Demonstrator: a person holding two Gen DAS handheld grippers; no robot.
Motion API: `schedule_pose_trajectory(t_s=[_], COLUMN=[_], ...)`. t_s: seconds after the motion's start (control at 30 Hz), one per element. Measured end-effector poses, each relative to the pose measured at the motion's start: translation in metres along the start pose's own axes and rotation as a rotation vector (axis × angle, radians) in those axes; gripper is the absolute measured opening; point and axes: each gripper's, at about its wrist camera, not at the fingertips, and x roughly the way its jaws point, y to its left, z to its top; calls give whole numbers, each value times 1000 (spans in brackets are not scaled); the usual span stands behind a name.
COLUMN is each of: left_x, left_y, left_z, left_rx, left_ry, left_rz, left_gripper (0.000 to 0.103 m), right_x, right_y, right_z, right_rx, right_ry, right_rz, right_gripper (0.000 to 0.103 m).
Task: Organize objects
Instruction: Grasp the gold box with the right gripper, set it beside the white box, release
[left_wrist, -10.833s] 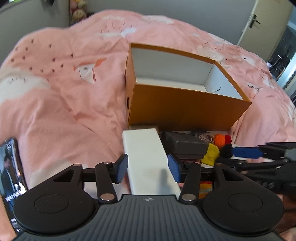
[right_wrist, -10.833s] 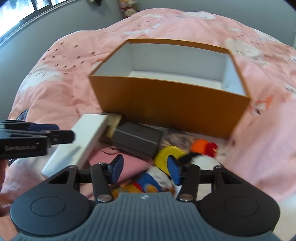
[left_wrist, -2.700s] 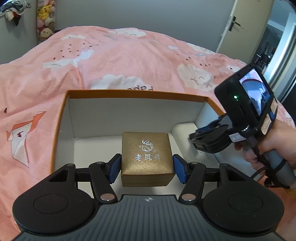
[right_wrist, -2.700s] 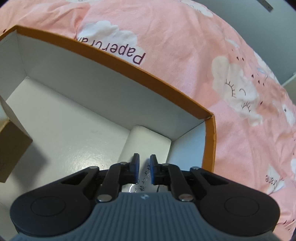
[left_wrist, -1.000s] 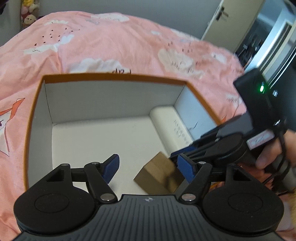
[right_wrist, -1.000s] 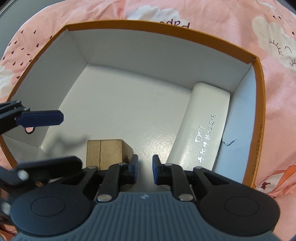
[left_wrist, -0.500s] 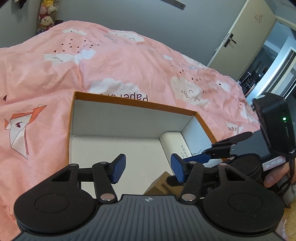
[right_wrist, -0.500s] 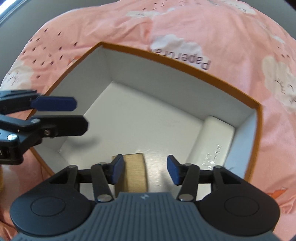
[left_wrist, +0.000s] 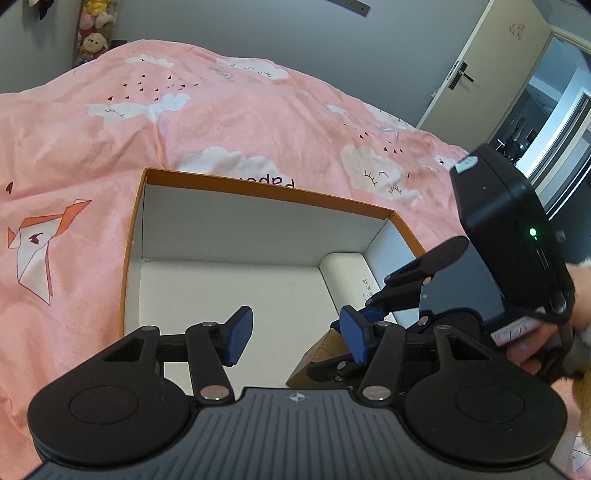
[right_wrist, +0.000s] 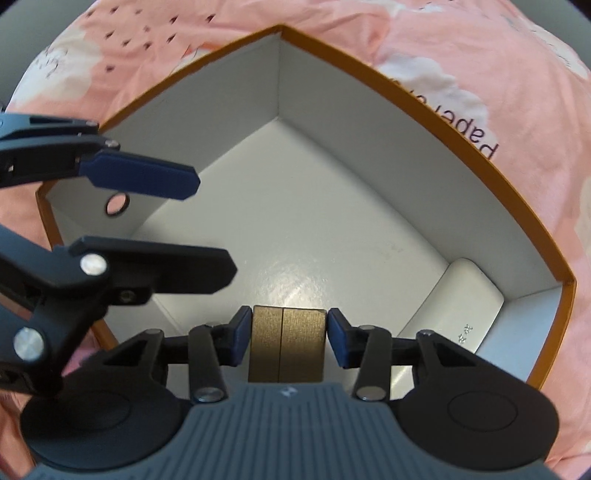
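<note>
An orange box (right_wrist: 406, 96) with white inner walls stands on the bed. A white long case (right_wrist: 469, 299) lies along its right wall. A small gold box (right_wrist: 288, 354) stands on edge on the box floor, and my right gripper (right_wrist: 285, 339) is closing on it, its blue pads (right_wrist: 334, 343) against both sides. My left gripper (left_wrist: 295, 328) hovers open and empty over the orange box (left_wrist: 258, 188); its fingers (right_wrist: 140, 177) show at the left of the right wrist view. In the left wrist view the gold box (left_wrist: 321, 354) is partly hidden behind my left pad.
Pink cloud-print bedding (left_wrist: 221, 122) surrounds the box. A person's hand (left_wrist: 532, 350) holds the right gripper's handle at the right. A door (left_wrist: 480, 74) and plush toys (left_wrist: 92, 44) stand by the far wall. A round hole (right_wrist: 117, 205) pierces the box's left wall.
My right gripper has opened from shut, rolled, and come to straddle the gold box, then narrowed onto it. My left gripper has drawn back slightly and its jaws have narrowed a little.
</note>
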Motion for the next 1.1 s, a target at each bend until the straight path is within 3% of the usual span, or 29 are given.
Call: schedule_pose_trajectory(t_s=[0.47,0.73,0.83,1.1], left_x=[3,7,5,-1], left_y=[-2,-2,-1,1], left_z=[-1,-3,-3,0], left_rx=[-6,-8,-13,-25], left_ry=[14,25,20,-3], left_rz=[-20,-13,-9,-12], left_gripper=[63,63,63,63], right_x=[4,1,-3,4], right_y=[-32,-32,-39,-66], right_z=[-7,-8,-5,-2], right_rx=[-49,-37,48,286], right_ry=[220,204,162,166], right_rz=[66,47,97,118], right_gripper=[46,48,54,42])
